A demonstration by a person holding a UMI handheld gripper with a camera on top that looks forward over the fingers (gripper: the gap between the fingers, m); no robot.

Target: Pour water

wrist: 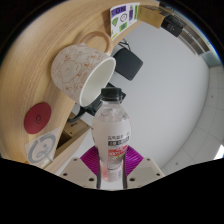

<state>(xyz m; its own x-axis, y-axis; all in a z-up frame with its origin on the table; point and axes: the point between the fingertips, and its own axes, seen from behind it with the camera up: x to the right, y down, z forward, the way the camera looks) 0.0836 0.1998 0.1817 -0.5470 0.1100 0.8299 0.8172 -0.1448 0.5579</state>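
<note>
Clear capped bottle (113, 128), red-and-white label, upright in claw (112, 166) grip

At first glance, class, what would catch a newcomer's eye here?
A clear water bottle with a red label, upright and gripped between the fingers. Just beyond it a large cream mug with its mouth facing the bottle, and to the mug's left a red coaster on the wooden surface.

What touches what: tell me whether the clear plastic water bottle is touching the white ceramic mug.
Cannot tell. In the gripper view the bottle's cap overlaps the mug, hiding any gap.
</note>
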